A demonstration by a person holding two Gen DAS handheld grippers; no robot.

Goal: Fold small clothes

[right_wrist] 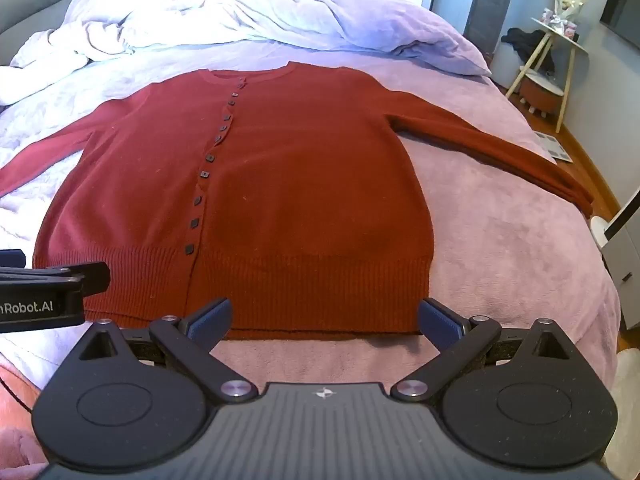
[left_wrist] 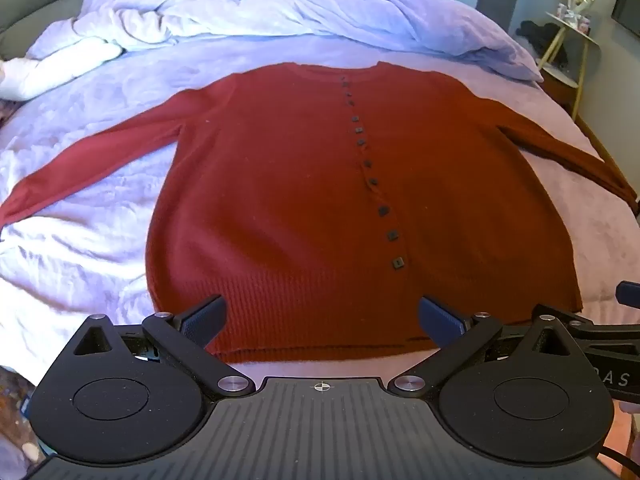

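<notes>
While you are holding both tools above the near edge of the bed, this is how things are lying:
Cardigan: the red cardigan (left_wrist: 304, 200) is lying flat and front-up on the blanket, buttoned, collar pointing away from you, both sleeves spreading outward.
Hem edge: the ribbed hem (right_wrist: 320, 300) is running straight across, just beyond your fingertips.
Open room: bare blanket is showing on both sides of the body and under each sleeve.
Left gripper: your left gripper (left_wrist: 322, 318) is hovering over the hem with its jaws spread wide, holding nothing.
Right gripper: your right gripper (right_wrist: 325, 318) is hovering beside it, jaws equally wide and empty.
Material: fine knit, ribbed at the hem, with a row of small dark square buttons (right_wrist: 205, 175).
Surface: a fuzzy lilac blanket (right_wrist: 500, 232) is covering the bed.
Beyond: a rumpled pale duvet (left_wrist: 248, 8) is bunching past the collar.
Room: a small wooden-legged side table (right_wrist: 560, 40) is standing to the right.
</notes>
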